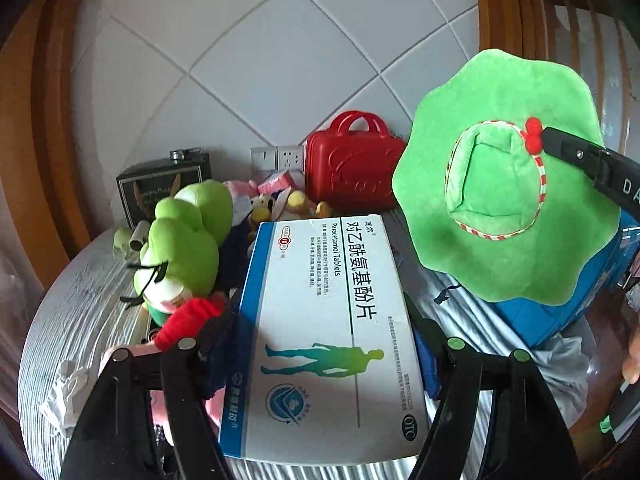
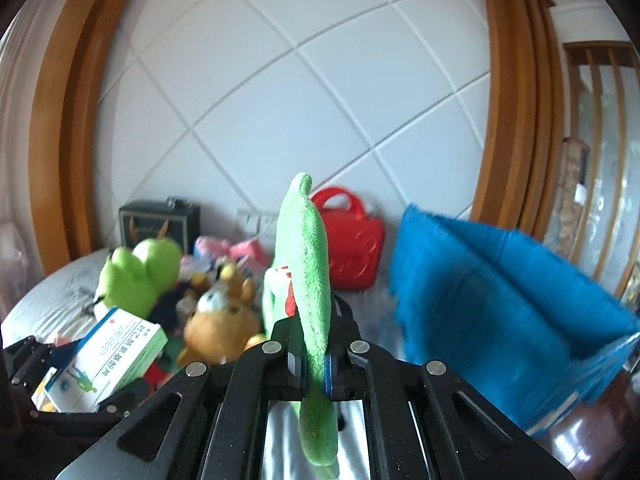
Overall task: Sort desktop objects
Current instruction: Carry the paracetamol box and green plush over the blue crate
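Two things in my tongs, most of the heap not yet sorted.

My left gripper (image 1: pixel 320 344) is clamped across a white-and-blue tablet box (image 1: pixel 324 336), its jaws standing about half wide around the carton, held up over the table (image 1: pixel 68 312). My right gripper (image 2: pixel 316 364) is pinched nearly closed on the brim of a green plush hat (image 2: pixel 310 264), also lifted clear. Beyond them the pile remains: a green frog toy (image 1: pixel 180 248), a brown bear toy (image 2: pixel 220 320), pink bits, a red case (image 1: pixel 352 164) and a dark box (image 1: pixel 164 184) by the wall. I judge the blue bin (image 2: pixel 500 300) to my right the likely target, though its inside is hidden from me. The right view is blurred, and the hat covers much of the bin in the left view.
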Tool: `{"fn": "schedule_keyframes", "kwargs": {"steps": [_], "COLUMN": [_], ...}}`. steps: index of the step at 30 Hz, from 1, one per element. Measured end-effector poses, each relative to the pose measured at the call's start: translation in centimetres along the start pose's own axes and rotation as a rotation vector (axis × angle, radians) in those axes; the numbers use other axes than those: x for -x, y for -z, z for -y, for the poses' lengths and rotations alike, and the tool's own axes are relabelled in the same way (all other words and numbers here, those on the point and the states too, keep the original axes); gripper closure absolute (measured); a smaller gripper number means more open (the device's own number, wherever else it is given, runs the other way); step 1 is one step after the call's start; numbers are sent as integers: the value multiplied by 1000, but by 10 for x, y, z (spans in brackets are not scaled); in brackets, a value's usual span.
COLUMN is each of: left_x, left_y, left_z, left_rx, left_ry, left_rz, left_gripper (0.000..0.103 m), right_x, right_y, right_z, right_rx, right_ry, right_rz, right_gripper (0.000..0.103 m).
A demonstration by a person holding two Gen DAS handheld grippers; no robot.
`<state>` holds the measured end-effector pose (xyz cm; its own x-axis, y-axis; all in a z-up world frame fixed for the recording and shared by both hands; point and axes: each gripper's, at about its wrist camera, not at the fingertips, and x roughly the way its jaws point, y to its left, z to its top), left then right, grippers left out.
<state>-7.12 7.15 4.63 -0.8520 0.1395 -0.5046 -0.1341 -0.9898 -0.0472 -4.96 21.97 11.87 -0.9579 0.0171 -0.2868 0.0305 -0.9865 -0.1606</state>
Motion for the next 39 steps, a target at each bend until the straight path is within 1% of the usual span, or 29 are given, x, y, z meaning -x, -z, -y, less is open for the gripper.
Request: {"fn": "schedule_keyframes", "kwargs": {"steps": [4, 8, 11, 14, 16, 18, 21, 23, 25, 28, 29, 31, 32, 35, 37, 39], "left_x": [4, 0, -6, -17, -28, -43, -74, -101, -127, -171, -186, -216, -231, -275, -300, -320], "left_y": [-35, -78, -112, -145, -168, -193, -230, -249, -261, -269, -269, -264, -258, -239, -225, -212], "left_z": [31, 83, 134, 196, 239, 282, 339, 367, 393, 422, 429, 440, 443, 448, 446, 440], "left_rx": [-13, -31, -27, -14, -5, 1, 6, 16, 3, -32, -47, -90, -107, -136, -151, -146], "left_ry": [11, 32, 72, 98, 115, 116, 101, 109, 94, 50, 42, -20, -36, -30, -26, -16], "left_rz": [65, 134, 178, 213, 218, 202, 151, 100, 63, 12, -6, -61, -91, -226, -332, -428], "left_gripper": [32, 32, 32, 32, 32, 32, 32, 32, 32, 32, 32, 32, 32, 32, 32, 32], "right_x": [10, 12, 7, -4, -15, -33, -68, -97, -125, -164, -177, -207, -221, -267, -289, -309], "right_y": [-35, -73, -98, -117, -127, -134, -140, -139, -130, -111, -104, -87, -77, -49, -31, -18], "right_z": [42, 102, 162, 233, 277, 320, 377, 411, 436, 456, 461, 468, 467, 467, 465, 467], "right_rx": [-9, -24, -27, -20, -7, 3, 28, 25, -1, -22, -25, -44, -54, -62, -67, -71], "right_ry": [52, 97, 127, 142, 150, 145, 139, 125, 97, 70, 58, 24, 4, -16, -18, -38], "right_rz": [102, 180, 231, 263, 275, 262, 233, 195, 156, 98, 75, 7, -31, -140, -200, -292], "right_gripper": [98, 98, 98, 98, 98, 98, 98, 98, 98, 98, 98, 98, 98, 98, 98, 98]}}
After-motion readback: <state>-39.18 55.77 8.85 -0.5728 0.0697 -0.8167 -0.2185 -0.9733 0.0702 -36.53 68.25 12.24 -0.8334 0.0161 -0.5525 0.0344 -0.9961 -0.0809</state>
